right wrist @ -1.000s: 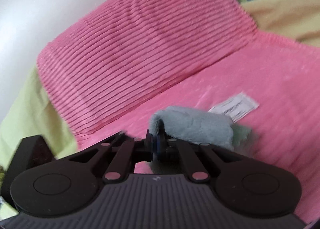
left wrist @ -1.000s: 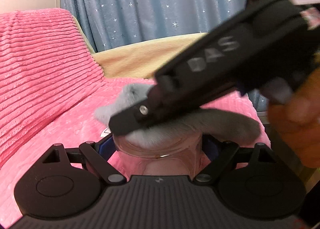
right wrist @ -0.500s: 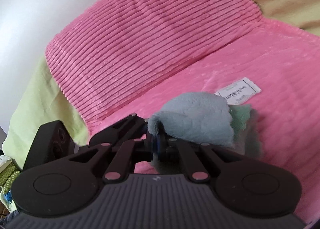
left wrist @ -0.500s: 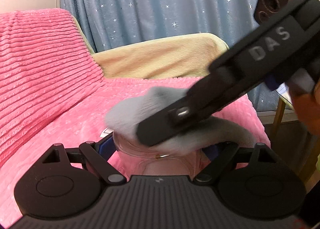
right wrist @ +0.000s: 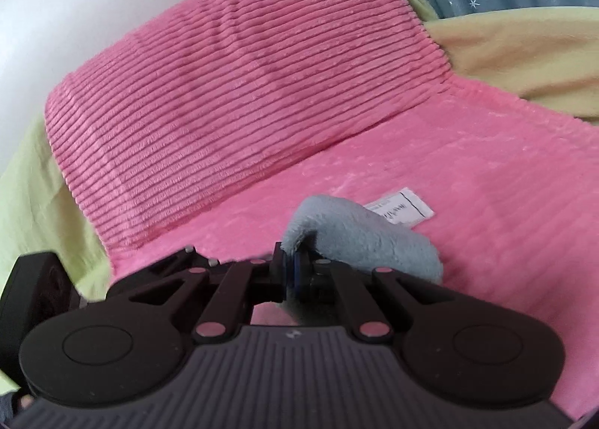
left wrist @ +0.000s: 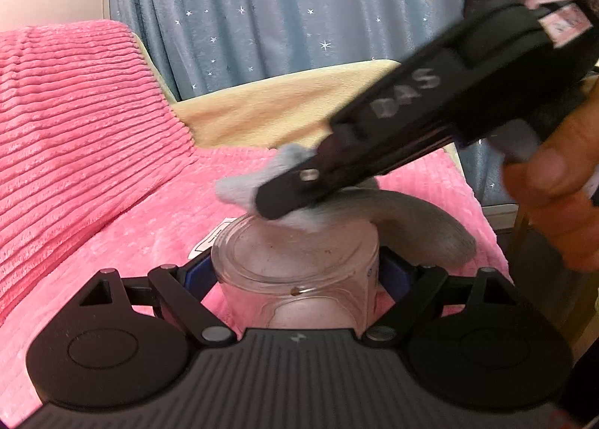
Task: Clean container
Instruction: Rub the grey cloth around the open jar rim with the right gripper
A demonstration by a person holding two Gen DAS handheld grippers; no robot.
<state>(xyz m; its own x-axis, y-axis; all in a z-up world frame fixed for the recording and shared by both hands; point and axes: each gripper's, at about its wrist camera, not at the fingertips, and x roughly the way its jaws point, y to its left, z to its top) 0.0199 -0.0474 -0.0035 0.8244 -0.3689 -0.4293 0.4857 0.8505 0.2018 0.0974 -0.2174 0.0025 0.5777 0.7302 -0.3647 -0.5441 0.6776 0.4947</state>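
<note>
Left claw grips a clear container above a pink blanket. Right claw is clamped on a grey cloth, pressing it w/ its tip on the container's far top edge. Specks show on top. Risk: hard sideways wiping could twist the container out of the grip, or the cloth may slip free.

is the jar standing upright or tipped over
Upright: the jar stands between the left tool's fingers, round top facing up, with the grey cloth on it.
</note>
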